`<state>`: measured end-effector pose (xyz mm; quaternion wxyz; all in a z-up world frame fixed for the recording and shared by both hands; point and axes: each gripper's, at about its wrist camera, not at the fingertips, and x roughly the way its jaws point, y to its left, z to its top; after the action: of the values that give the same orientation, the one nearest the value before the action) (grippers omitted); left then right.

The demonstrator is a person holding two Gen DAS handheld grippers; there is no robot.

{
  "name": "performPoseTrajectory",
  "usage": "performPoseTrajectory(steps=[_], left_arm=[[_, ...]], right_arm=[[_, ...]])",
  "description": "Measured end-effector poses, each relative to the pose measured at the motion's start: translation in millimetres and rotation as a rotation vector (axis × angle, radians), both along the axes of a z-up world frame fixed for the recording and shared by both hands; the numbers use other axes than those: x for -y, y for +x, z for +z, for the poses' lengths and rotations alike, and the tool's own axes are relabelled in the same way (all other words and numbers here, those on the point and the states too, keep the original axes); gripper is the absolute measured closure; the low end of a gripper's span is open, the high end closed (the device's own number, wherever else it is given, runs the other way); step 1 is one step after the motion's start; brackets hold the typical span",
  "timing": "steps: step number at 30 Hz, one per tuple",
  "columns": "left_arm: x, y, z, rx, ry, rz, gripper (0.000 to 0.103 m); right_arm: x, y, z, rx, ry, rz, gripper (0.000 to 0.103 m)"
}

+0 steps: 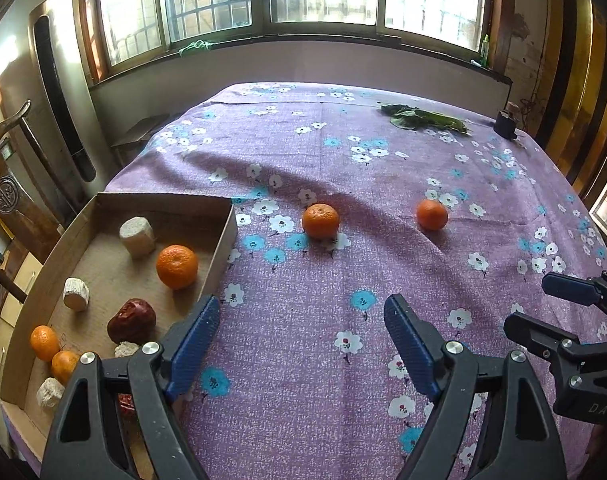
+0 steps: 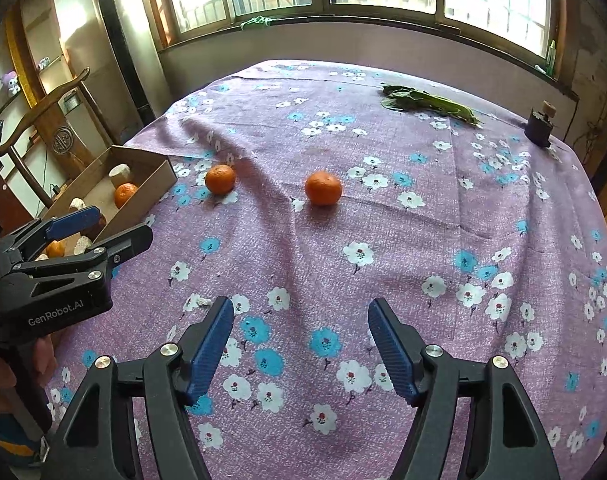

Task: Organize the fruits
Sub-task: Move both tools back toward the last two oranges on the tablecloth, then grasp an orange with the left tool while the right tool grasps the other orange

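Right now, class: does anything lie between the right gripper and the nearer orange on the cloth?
Nothing visible: only bare flowered cloth lies between the open right gripper and that orange.

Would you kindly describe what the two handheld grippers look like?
Both the left gripper and the right gripper have black plastic frames with triangular cut-outs, silver pivot screws and ribbed blue pads on their fingers. The left one's body reads "GenRobot.AI" in white.

Matt woven floral tablecloth [image 1: 343,280], rough brown cardboard box [image 1: 115,272], dimpled mandarins [image 1: 320,221], ribbed blue plastic pads [image 2: 209,352].
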<state>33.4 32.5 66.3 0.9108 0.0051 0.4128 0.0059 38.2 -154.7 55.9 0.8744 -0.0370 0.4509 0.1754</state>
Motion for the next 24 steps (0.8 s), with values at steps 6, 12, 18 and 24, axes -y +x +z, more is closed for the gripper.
performPoseTrajectory(steps=[6, 12, 18, 24], left_arm=[[2, 20, -6, -0.032, -0.023, -0.002, 0.020], [-1, 43, -17, -0.079, -0.045, 0.011, 0.020], [1, 64, -22, -0.091, -0.036, 0.009, 0.020], [-4, 84, -31, -0.126, -0.057, 0.019, 0.020]], right_arm=[[5, 17, 4, 0.004, -0.014, 0.009, 0.027], [5, 42, 2, 0.003, -0.021, 0.018, 0.027], [-2, 74, -7, -0.003, -0.015, 0.033, 0.027], [-9, 102, -21, -0.023, 0.013, 0.036, 0.027]])
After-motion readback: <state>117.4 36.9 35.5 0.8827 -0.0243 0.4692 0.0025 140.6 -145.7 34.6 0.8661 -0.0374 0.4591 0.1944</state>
